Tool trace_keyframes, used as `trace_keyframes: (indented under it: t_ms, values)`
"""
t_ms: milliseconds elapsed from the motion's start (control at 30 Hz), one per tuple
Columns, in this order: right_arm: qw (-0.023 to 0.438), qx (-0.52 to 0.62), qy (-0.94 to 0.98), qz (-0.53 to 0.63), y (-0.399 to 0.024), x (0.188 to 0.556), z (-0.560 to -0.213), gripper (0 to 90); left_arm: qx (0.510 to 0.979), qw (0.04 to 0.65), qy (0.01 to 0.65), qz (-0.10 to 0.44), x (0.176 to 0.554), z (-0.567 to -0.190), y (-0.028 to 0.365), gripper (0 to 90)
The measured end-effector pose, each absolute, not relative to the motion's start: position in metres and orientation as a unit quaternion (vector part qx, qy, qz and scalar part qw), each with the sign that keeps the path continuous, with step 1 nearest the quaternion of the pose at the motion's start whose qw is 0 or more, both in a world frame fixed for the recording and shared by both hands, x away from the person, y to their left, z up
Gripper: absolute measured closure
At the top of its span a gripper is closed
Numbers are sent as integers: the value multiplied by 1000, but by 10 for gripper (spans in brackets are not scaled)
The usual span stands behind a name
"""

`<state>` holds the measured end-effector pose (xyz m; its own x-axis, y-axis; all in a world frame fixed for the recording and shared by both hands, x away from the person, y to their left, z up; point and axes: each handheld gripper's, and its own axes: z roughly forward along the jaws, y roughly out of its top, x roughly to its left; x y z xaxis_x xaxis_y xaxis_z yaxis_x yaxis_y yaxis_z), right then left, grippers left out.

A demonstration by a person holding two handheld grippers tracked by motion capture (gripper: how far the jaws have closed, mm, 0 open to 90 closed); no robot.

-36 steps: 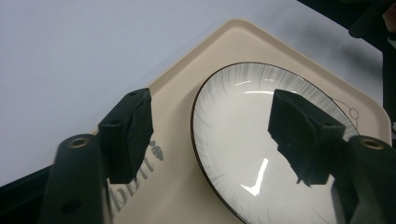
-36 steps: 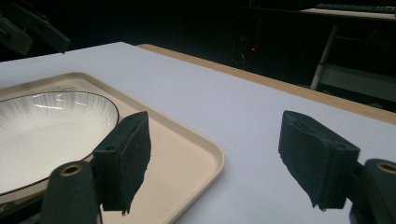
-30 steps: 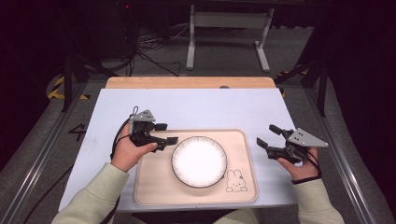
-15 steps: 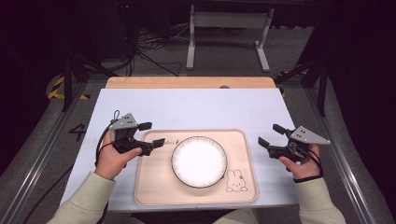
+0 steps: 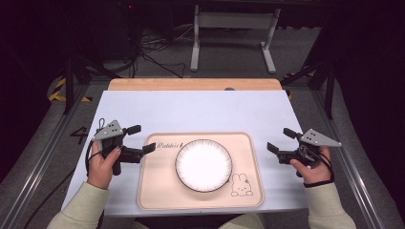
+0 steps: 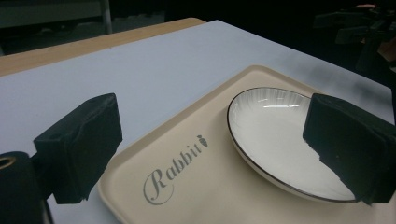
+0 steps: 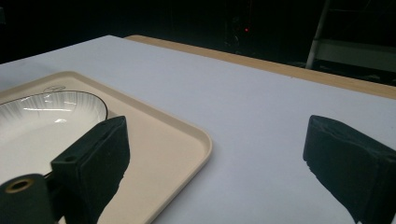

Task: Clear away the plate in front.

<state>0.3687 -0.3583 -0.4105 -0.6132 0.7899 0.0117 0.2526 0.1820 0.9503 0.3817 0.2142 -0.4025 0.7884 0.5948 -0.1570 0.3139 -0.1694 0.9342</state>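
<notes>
High view: we see white round ceramic plate [image 5: 203, 165] centred on beige plastic tray [image 5: 157, 191], pale worktop [image 5: 200, 112]. Left hand-held gripper [image 5: 143, 138], right hand-held gripper [image 5: 280, 140] flank tray, jaws just opening, empty.

Left gripper view: wide, nothing between; plate [image 6: 280, 135] ahead.

Right gripper view: wide, empty. We judge plate placed; only withdrawal left.

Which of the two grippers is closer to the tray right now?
The left gripper: one jaw tip reaches over the edge of the tray, while the right gripper hangs clear of its right edge, over the bare table.

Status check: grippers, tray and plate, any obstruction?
Left gripper and right gripper open, empty, jaws just opened. Plate sits on tray, untouched. Nothing in the way.
</notes>
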Motion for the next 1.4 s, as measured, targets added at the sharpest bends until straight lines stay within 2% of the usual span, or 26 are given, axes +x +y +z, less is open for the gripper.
trace_keyframes:
  t_ms: [533, 1400]
  values:
    - [238, 357, 738, 521, -360, 366, -406, 63, 740, 576, 312, 155, 363, -434, 243, 58]
    - [241, 332, 751, 517, -362, 364, -423, 29, 742, 569, 310, 173, 348, -463, 257, 48]
